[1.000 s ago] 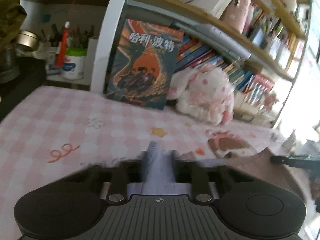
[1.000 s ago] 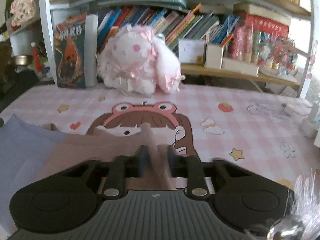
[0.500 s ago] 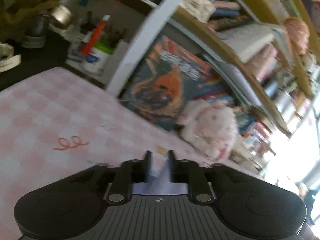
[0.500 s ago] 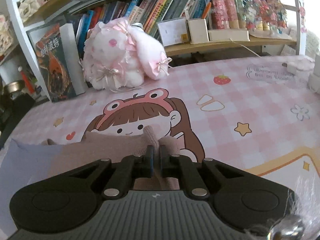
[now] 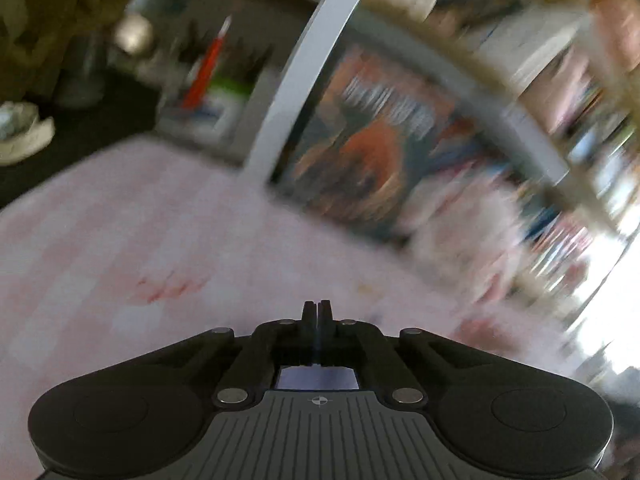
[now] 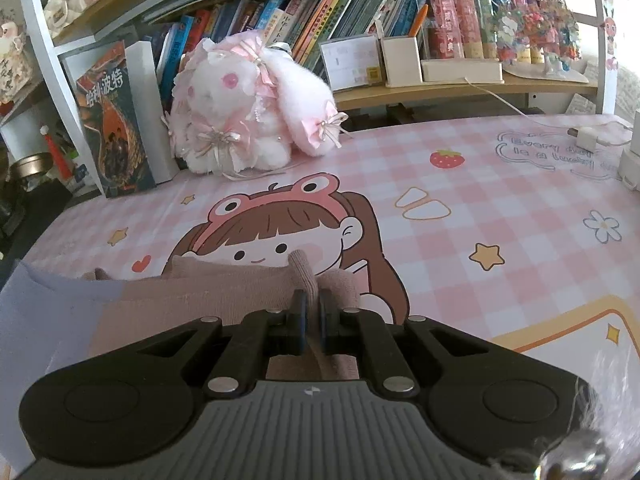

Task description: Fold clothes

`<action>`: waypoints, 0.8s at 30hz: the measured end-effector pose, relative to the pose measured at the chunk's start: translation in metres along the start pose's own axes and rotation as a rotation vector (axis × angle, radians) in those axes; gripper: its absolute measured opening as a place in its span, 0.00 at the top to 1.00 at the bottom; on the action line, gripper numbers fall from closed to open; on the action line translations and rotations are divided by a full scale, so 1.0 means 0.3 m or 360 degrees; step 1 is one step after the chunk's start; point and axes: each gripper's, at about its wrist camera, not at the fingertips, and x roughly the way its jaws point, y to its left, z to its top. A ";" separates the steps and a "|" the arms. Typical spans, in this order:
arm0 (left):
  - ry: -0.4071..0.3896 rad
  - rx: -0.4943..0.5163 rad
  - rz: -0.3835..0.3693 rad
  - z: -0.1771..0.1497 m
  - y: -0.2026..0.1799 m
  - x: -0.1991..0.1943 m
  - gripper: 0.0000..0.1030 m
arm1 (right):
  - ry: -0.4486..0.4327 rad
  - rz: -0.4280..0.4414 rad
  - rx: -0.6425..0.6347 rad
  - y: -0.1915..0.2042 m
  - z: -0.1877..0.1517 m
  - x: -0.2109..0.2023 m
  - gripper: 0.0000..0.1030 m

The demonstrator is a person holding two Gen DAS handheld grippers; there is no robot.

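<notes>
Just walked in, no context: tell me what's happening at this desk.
A person is folding a garment with two handheld grippers. The right gripper has its jaws pinched on a fold of the brown garment, which lies on the pink checked desk mat; a lavender section lies at its left. The left gripper is shut with lavender cloth showing beneath it; that view is badly blurred.

Setting was a home, most likely a child's or young person's study desk. The desk (image 6: 500,184) carried a pink checked mat printed with a cartoon girl (image 6: 276,236), strawberry and stars. Behind it stood a white-framed wooden bookshelf (image 6: 460,84) packed with picture books (image 6: 320,12), a fluffy pink-and-white plush rabbit (image 6: 248,108), a pen holder (image 6: 402,58) and small trinkets.
</notes>
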 end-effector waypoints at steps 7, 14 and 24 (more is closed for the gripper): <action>-0.0114 -0.0062 -0.0205 0.013 0.033 -0.058 0.85 | -0.0001 -0.0008 0.0005 0.002 -0.001 0.000 0.94; 0.0101 0.0283 -0.0217 -0.004 -0.063 -0.017 0.71 | 0.0000 -0.0002 0.0009 0.000 -0.003 0.000 0.94; 0.0100 -0.0177 -0.0210 -0.016 0.045 0.022 0.96 | -0.0006 0.0036 0.0018 -0.012 -0.009 0.001 0.94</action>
